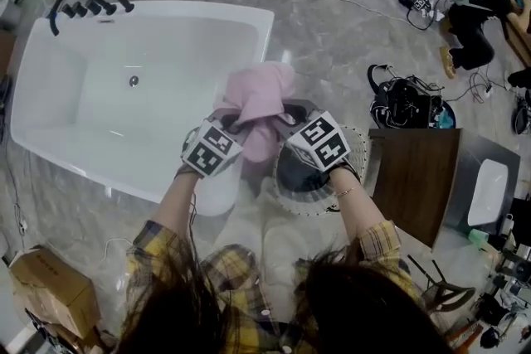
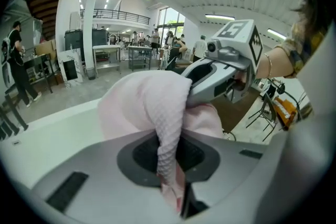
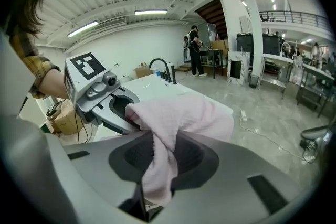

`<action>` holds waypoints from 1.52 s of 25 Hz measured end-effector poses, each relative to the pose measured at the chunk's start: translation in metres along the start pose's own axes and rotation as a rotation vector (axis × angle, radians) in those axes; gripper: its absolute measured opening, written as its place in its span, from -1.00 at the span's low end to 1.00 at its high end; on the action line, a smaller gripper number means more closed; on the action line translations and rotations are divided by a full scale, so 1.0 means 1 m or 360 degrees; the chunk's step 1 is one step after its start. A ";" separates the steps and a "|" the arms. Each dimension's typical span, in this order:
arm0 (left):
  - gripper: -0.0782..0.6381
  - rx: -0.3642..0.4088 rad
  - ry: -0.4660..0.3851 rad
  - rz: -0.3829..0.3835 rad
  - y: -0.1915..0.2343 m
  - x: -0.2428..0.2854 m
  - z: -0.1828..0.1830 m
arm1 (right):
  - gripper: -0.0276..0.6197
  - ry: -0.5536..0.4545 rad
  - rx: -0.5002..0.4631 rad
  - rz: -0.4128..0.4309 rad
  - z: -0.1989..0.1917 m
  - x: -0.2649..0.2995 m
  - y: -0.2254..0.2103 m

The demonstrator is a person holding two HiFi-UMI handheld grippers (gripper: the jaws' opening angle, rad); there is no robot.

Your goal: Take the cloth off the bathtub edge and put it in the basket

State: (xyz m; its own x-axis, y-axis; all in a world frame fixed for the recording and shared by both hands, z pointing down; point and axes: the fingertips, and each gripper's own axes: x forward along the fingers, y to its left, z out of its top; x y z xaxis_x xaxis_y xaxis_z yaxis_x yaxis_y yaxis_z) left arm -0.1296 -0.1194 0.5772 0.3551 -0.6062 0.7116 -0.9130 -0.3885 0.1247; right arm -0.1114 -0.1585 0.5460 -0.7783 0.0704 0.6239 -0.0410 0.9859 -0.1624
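Note:
A pink waffle cloth (image 1: 264,99) hangs bunched between my two grippers, lifted above the bathtub's near right corner. My left gripper (image 1: 236,122) is shut on one side of the cloth (image 2: 169,128), a strip of it pinched between the jaws. My right gripper (image 1: 282,118) is shut on the other side of the cloth (image 3: 160,160), which droops through its jaws. The white bathtub (image 1: 50,87) lies at the left. A round white basket (image 1: 358,147) with a dark inside sits on the floor below my right gripper, mostly hidden by it.
A black tap set (image 1: 83,6) stands on the tub's far left corner. A brown wooden cabinet (image 1: 415,178) with a white basin (image 1: 487,193) is at the right. Cables and black gear (image 1: 406,102) lie on the marble floor; a cardboard box (image 1: 46,288) sits at lower left.

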 end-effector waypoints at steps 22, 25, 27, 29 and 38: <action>-0.61 0.0515 -0.0242 -0.0348 -0.192 -0.019 0.173 | -0.59 -0.0219 0.0055 -0.0662 0.002 -0.269 0.000; -0.61 0.0577 -0.0222 -0.0448 -0.222 0.000 0.174 | -0.59 -0.0196 0.0133 -0.0754 -0.026 -0.290 -0.002; -0.61 0.0616 -0.0194 -0.0503 -0.239 0.011 0.172 | -0.59 -0.0187 0.0193 -0.0805 -0.045 -0.301 -0.003; -0.61 0.0642 -0.0159 -0.0544 -0.254 0.022 0.165 | -0.59 -0.0180 0.0251 -0.0839 -0.065 -0.307 -0.001; -0.61 0.0664 -0.0020 -0.0646 -0.286 0.081 0.104 | -0.59 -0.0131 0.0478 -0.0889 -0.153 -0.287 0.001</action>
State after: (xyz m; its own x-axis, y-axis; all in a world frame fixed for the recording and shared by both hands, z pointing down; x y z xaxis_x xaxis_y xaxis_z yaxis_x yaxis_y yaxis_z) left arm 0.1808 -0.1294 0.5272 0.6649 -0.3588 0.6551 -0.5478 -0.8304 0.1012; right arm 0.2074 -0.1544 0.4835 -0.6338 -0.4654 0.6178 -0.6189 0.7842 -0.0442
